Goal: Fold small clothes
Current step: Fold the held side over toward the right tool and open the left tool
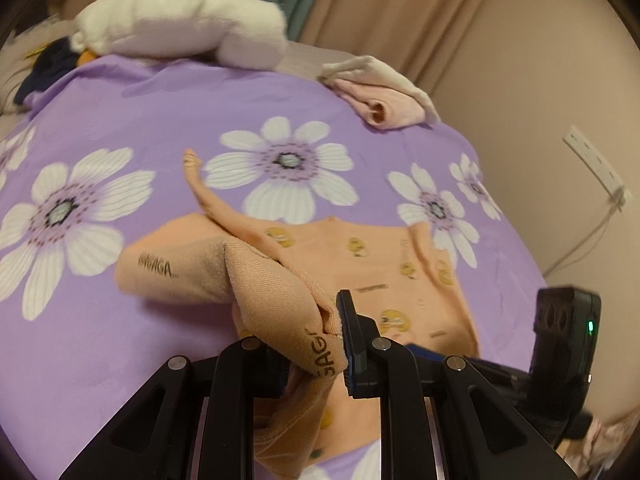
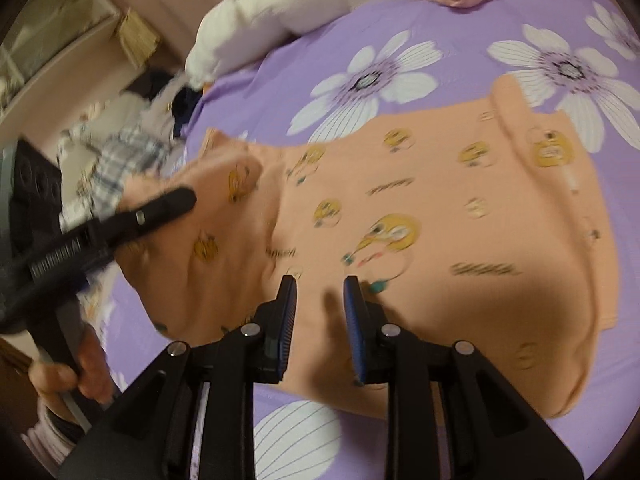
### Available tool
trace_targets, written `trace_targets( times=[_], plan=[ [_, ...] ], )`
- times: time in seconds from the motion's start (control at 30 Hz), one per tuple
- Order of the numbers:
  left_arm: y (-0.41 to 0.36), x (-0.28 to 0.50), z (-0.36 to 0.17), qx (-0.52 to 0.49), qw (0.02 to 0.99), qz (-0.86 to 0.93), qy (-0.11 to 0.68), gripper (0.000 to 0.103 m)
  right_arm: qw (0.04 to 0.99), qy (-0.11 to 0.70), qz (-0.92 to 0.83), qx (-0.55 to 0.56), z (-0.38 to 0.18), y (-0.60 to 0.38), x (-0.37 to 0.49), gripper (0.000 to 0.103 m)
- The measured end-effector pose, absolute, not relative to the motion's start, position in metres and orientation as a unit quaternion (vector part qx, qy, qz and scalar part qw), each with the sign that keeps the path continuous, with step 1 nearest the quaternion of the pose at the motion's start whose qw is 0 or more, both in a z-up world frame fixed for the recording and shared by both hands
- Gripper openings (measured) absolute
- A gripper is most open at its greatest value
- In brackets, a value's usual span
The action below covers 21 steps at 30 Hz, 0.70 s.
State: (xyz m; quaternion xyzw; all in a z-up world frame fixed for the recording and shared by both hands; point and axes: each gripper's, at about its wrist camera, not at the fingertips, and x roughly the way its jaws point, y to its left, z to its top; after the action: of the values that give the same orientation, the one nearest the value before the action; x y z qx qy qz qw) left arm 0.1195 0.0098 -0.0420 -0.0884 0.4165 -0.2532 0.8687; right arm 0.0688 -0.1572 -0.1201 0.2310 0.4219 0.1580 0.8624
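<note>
On my left, the left tongs (image 1: 316,340) are clamped on a sleeve of the peach top (image 1: 360,264), lifted off the purple flowered bed (image 1: 120,120); I judge a sleeve fold-in is under way, calling for laying it across the body. My right tongs (image 2: 320,312) hover over the top, slightly parted and empty. Blur hides the sleeve's far end.

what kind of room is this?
Probably a bedroom: a bed with a purple flowered sheet, a white plush toy at its far edge, curtains behind, and folded clothes waiting.
</note>
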Motion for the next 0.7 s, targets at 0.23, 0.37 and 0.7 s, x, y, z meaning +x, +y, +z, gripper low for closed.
trace_targets(
  times=[0.23, 0.37, 0.7],
  plan=[
    [-0.053, 0.113, -0.039, -0.028, 0.856, -0.297, 0.423, 0.019, 0.835, 0.386, 0.169, 0.352, -0.123, -0.206, 0.079, 0.039],
    [-0.081, 0.113, -0.055, -0.003, 0.831, -0.319, 0.455, 0.019, 0.81, 0.37, 0.175, 0.419, -0.131, -0.232, 0.078, 0.053],
    [-0.094, 0.105, -0.073, -0.027, 0.789, -0.36, 0.497, 0.065, 0.775, 0.361, 0.192, 0.483, -0.139, -0.253, 0.062, 0.066]
  ],
)
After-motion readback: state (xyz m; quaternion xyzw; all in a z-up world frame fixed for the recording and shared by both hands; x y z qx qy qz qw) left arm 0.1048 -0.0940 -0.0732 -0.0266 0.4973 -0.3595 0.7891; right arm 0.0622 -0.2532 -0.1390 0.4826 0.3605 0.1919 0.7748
